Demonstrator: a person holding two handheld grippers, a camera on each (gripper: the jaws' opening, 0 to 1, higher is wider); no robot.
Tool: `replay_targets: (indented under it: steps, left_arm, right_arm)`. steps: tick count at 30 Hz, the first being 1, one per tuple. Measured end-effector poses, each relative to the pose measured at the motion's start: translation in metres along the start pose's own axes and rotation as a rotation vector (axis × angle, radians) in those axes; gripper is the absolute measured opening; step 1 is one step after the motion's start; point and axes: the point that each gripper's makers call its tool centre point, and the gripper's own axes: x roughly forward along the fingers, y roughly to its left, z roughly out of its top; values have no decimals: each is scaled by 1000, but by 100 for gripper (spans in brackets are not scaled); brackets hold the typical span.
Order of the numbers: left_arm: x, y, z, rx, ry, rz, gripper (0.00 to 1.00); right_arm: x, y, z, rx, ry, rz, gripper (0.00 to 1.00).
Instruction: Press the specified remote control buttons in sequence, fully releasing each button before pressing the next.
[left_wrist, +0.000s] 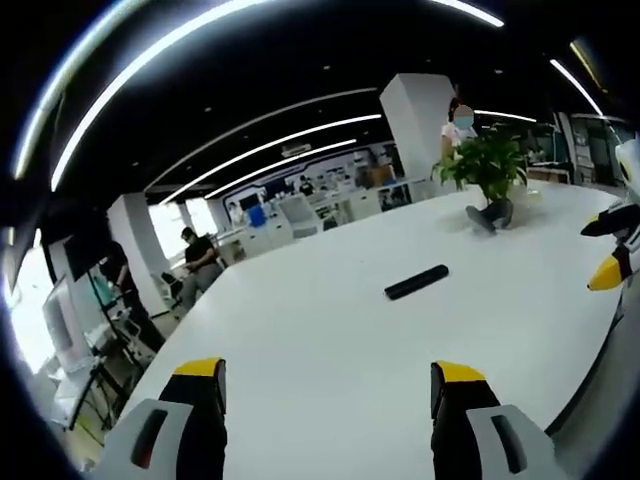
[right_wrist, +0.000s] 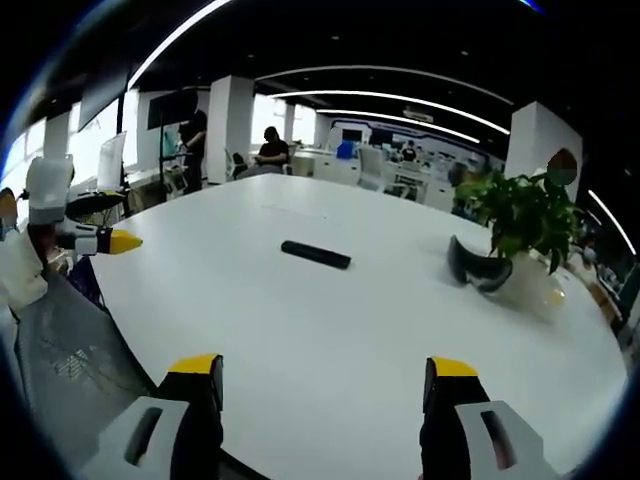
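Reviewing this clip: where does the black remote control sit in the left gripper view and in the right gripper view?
Left gripper view: the remote control lies right of centre on the white table.
Right gripper view: the remote control lies just left of centre, mid-table.
Shared landmark: the potted plant, beyond the remote.

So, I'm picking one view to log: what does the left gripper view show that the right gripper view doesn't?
Left gripper view: the right gripper entering at the right edge, and a standing person behind the plant.

Right gripper view: the left gripper entering at the left edge, and a dark curved object leaning by the plant's white pot.

Both: the white table, the black remote control lying flat and untouched, the potted plant, a seated person, and each view's own yellow-tipped jaws standing apart, holding nothing.
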Motion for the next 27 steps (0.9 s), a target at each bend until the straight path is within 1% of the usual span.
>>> replay_targets:
  steps: [1,3,6,9,13,18,23,25,27]
  left_arm:
    - [1,0,6,-4,-14,2,87]
    - [4,-1,13,0,-25,-5,87]
    - [10,-4,24,37,-42,-21,87]
    - [16,-9,39,50,-87,-54,88]
    - [29,-12,49,101,-90,-72,88]
    - [42,-15,63,112,-98,-97,89]
    - [58,-17,78,165,-110,-116,88]
    - [65,-23,81,170,-87,-153,88]
    - [72,-26,84,165,-89,-154,88]
  right_arm:
    - [0,0,0,1,1,-1,81]
    - [0,-1,0,3,2,-5,81]
    - [0,-1,-1,3,3,-8,81]
    - [1,-1,-1,-2,9,-8,81]
    - [1,-1,-3,1,18,-10,81]
    - [1,-2,-4,5,24,-10,80]
    - [2,0,-5,-2,30,-1,80]
    - [3,1,-5,-6,32,3,80]
    - [3,1,-6,-10,39,4,80]
